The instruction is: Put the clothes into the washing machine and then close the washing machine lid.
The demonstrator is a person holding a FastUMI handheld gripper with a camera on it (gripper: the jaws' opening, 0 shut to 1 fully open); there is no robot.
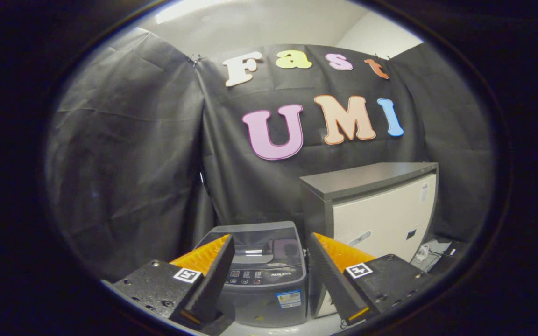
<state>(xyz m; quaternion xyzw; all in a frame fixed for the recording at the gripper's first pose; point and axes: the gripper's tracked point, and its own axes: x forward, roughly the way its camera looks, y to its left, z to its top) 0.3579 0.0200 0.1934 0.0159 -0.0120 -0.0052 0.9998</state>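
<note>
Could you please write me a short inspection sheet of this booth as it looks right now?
Surface: pale floor under the machine.
Job's things: small grey top-loading washing machine just ahead of the fingers, its dark see-through lid down; clothes: nothing seen.
Clutter: white cabinet with a grey top right of the machine.
Grippers: gripper open, fingers spread either side of the machine, holding nothing.
Cables: loose wires on the floor beside the cabinet.
Surroundings: black cloth wall behind everything.
</note>
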